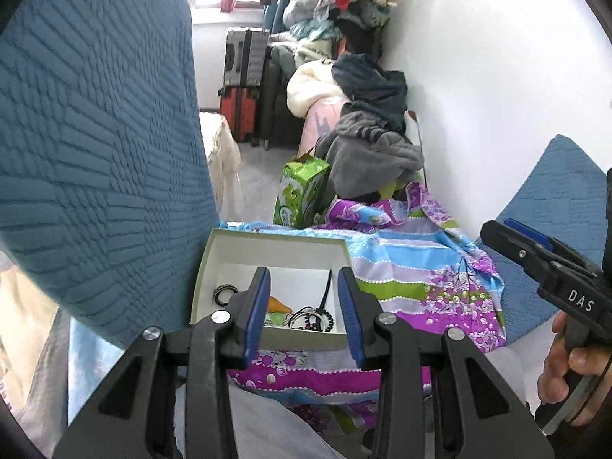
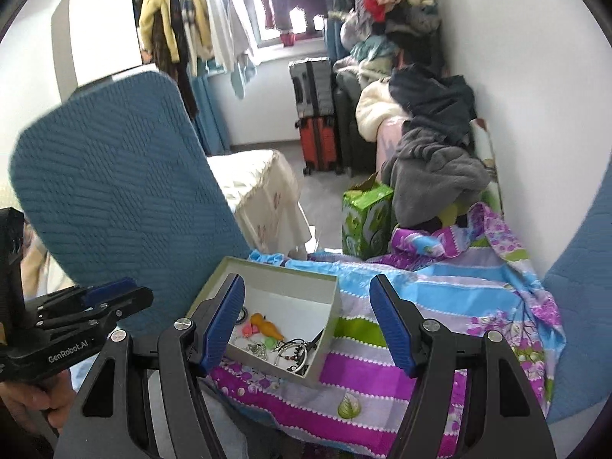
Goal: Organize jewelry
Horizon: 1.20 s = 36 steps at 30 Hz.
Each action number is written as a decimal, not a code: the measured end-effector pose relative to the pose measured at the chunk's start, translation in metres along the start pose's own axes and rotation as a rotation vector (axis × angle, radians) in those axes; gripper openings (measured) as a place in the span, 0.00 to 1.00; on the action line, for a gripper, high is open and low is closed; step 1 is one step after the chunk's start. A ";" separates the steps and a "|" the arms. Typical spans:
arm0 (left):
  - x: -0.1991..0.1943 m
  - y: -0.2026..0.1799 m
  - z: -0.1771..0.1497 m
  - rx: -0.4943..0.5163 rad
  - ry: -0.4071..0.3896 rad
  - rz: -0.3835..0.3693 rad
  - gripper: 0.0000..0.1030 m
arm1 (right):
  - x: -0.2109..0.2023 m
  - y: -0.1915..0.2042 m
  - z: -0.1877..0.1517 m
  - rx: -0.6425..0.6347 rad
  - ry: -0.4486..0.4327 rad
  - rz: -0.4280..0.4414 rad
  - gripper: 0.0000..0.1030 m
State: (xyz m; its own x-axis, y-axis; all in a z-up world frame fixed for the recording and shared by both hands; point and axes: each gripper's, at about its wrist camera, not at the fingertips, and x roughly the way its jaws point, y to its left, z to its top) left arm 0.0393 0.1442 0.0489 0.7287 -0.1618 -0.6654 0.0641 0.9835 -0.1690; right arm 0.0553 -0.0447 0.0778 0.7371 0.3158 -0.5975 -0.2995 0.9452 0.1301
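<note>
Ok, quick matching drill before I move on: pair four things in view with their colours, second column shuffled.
Things:
1. open box
2. carrot-shaped piece
3. upright carton
4. lower suitcase

Colours:
A. green
B. red
C. white inside
D. orange

Pairs: 1-C, 2-D, 3-A, 4-B.

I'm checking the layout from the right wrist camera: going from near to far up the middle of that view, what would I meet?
Jewelry box → green bag → red suitcase → grey suitcase → window.
</note>
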 end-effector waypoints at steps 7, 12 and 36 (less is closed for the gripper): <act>-0.018 -0.022 -0.006 0.033 -0.030 0.008 0.36 | -0.035 -0.015 -0.018 0.044 -0.035 -0.026 0.65; -0.030 -0.035 -0.015 0.040 -0.044 0.003 0.37 | -0.054 -0.023 -0.040 0.068 -0.035 -0.066 0.65; -0.006 -0.053 -0.071 0.024 -0.001 0.046 0.68 | -0.056 -0.043 -0.121 0.111 0.025 -0.160 0.76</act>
State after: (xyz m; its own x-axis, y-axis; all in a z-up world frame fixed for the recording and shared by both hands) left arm -0.0165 0.0870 0.0102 0.7317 -0.1163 -0.6717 0.0471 0.9916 -0.1204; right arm -0.0466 -0.1129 0.0097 0.7543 0.1597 -0.6369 -0.1100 0.9870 0.1171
